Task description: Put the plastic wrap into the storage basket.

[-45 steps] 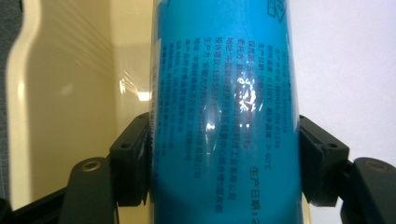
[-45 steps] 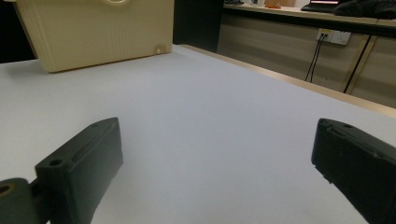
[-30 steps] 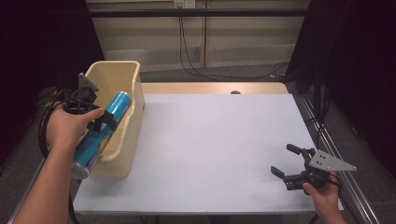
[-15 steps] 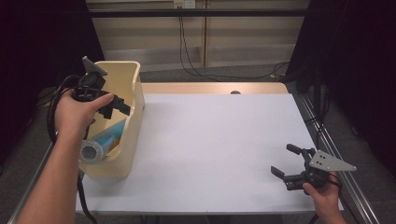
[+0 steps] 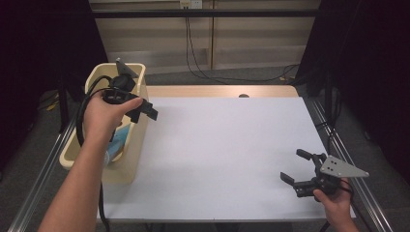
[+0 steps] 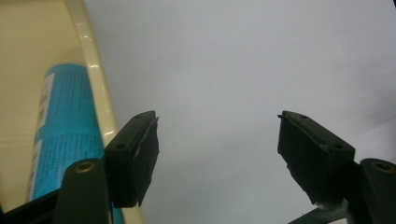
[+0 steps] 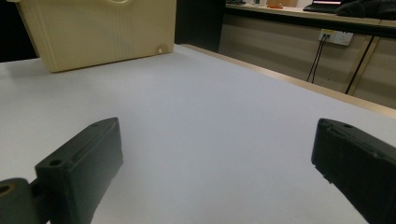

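A cream plastic bin (image 5: pixel 139 72) stands at the table's left edge. Inside it lies a blue can (image 5: pixel 122 139) with printed text, tilted along the bin's length. My left gripper (image 5: pixel 144 114) hovers over the bin's right rim, open and holding nothing. In the left gripper view the open gripper (image 6: pixel 217 154) frames bare white table, with the bin rim (image 6: pixel 95 79) and the can (image 6: pixel 65 126) at the left. My right gripper (image 5: pixel 293 165) rests open near the front right corner. The right gripper view has the gripper (image 7: pixel 219 158) open, facing the bin (image 7: pixel 98 32) across the table.
The white table top (image 5: pixel 227 145) stretches between the two grippers. Metal rails (image 5: pixel 348 159) run along both sides. A wooden strip with a small dark hole (image 5: pixel 243 95) borders the far edge. Black cables (image 5: pixel 193 53) hang behind the table.
The left gripper let go of the blue can, which now lies in the bin. That gripper then moved right, over the bin's rim. The right gripper has stayed still.
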`<action>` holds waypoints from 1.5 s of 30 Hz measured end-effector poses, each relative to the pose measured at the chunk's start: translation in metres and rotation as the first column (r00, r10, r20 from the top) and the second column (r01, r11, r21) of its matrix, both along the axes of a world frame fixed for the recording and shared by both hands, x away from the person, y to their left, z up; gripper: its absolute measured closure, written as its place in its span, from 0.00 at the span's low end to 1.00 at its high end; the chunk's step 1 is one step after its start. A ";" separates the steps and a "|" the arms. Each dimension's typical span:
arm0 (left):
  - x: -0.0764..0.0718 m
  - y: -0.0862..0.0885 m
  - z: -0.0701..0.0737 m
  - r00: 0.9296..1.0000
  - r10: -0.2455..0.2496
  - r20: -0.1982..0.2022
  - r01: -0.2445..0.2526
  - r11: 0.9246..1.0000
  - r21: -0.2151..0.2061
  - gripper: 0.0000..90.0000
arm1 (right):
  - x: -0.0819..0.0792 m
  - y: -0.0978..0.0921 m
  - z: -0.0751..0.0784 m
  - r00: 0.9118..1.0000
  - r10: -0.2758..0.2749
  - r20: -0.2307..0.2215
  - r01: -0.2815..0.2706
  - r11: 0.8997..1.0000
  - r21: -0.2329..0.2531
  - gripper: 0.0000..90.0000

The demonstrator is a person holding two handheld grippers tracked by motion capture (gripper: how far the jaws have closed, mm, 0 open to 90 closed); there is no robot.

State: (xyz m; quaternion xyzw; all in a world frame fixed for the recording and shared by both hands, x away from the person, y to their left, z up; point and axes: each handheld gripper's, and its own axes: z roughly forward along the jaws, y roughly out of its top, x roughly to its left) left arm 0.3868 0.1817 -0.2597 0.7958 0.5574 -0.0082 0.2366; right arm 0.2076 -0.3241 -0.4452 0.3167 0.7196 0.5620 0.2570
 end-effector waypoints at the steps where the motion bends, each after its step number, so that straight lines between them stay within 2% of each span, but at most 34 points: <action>1: 0.000 -0.003 -0.001 1.000 -0.002 0.001 0.002 1.000 0.000 0.32 | 0.000 0.000 0.000 1.000 0.000 0.000 0.000 1.000 0.000 0.02; 6: -0.001 -0.018 -0.005 0.999 -0.038 -0.011 0.038 0.999 0.015 0.31 | -0.002 -0.001 0.000 1.000 -0.001 0.003 0.001 1.000 -0.003 0.02; 14: -0.001 -0.038 -0.018 0.996 -0.085 -0.014 0.085 0.996 0.008 0.30 | -0.002 -0.001 0.000 1.000 -0.004 0.002 0.004 1.000 -0.003 0.02; 23: -0.001 -0.059 -0.040 0.993 -0.116 -0.040 0.116 0.993 0.020 0.29 | -0.002 -0.001 0.000 1.000 -0.002 0.002 0.002 1.000 -0.001 0.02; 32: -0.004 -0.073 -0.064 0.986 -0.159 -0.058 0.160 0.987 0.022 0.29 | -0.002 -0.001 0.000 1.000 0.000 0.001 0.000 1.000 -0.003 0.02; 38: -0.008 -0.080 -0.081 0.983 -0.180 -0.044 0.181 0.983 0.019 0.29 | -0.002 -0.001 0.000 1.000 0.000 0.000 0.000 1.000 -0.003 0.02; 45: -0.014 -0.084 -0.103 0.979 -0.199 -0.033 0.198 0.980 -0.017 0.28 | -0.002 -0.001 0.000 1.000 -0.001 -0.001 0.001 1.000 -0.001 0.02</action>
